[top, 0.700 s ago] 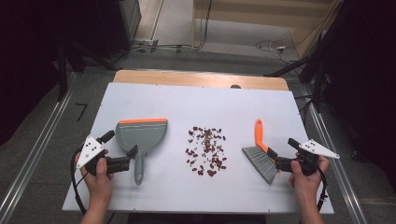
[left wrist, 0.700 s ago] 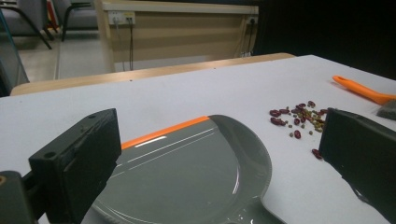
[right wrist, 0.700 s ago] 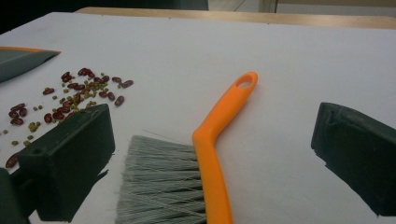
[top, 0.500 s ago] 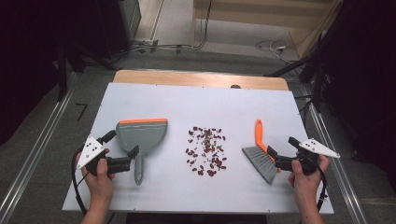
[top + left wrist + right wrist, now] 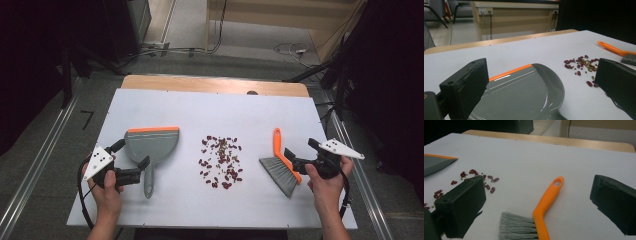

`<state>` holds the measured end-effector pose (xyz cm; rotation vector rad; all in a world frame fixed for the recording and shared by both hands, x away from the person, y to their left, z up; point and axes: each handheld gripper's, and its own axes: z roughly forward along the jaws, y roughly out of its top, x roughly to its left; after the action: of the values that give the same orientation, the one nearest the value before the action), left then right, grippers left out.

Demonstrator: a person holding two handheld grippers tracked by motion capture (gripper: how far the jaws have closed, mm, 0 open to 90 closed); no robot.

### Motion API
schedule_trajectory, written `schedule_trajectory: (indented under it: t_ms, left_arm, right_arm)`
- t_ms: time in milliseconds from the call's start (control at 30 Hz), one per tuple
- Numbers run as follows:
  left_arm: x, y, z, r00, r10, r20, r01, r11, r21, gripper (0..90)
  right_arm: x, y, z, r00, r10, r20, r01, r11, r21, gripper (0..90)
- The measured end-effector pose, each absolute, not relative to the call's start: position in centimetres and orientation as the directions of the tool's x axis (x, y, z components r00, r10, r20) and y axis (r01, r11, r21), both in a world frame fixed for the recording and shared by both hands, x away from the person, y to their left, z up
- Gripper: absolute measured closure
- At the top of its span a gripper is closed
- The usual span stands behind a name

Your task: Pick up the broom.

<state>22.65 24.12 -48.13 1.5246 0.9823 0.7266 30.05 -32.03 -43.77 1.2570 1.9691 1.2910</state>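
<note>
Jaws of the left gripper [image 5: 132,162] stand wide apart on either side of the dustpan [image 5: 150,147], clamping nothing; the left hand [image 5: 106,186] holds it low and level above the white surface [image 5: 200,107]. Scattered beans [image 5: 221,161] lie in the middle. Farther right, the brush [image 5: 281,167] lies flat, its bristles cut off in the right gripper view. The right gripper [image 5: 301,156], jaws likewise apart, points at it from the right hand [image 5: 325,182].
</note>
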Motion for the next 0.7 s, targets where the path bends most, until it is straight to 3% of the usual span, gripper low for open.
schedule_trajectory:
  t_ms: [167,367,500,700]
  left_arm:
    - [22.6,24.3,-48.2,0.459,0.886,-0.058,0.202,-0.04,0.979,0.0]
    - [22.5,24.4,-48.1,0.454,0.889,-0.057,0.2,-0.039,0.979,0.0]
    - [22.4,24.4,-48.0,0.459,0.886,-0.057,0.2,-0.041,0.979,0.0]
    - [22.3,24.2,-48.1,0.469,0.882,-0.046,0.2,-0.055,0.978,0.0]
  right_arm:
    - [32.3,-30.7,-43.4,-0.461,0.88,0.119,0.528,0.164,0.833,4.8]
    - [34.6,-29.8,-44.3,-0.362,0.924,0.125,0.649,0.154,0.745,20.5]
    - [35.5,-29.1,-44.8,-0.371,0.921,0.114,0.678,0.185,0.711,36.4]
    - [36.3,-28.5,-45.9,-0.371,0.926,0.077,0.726,0.237,0.646,50.1]
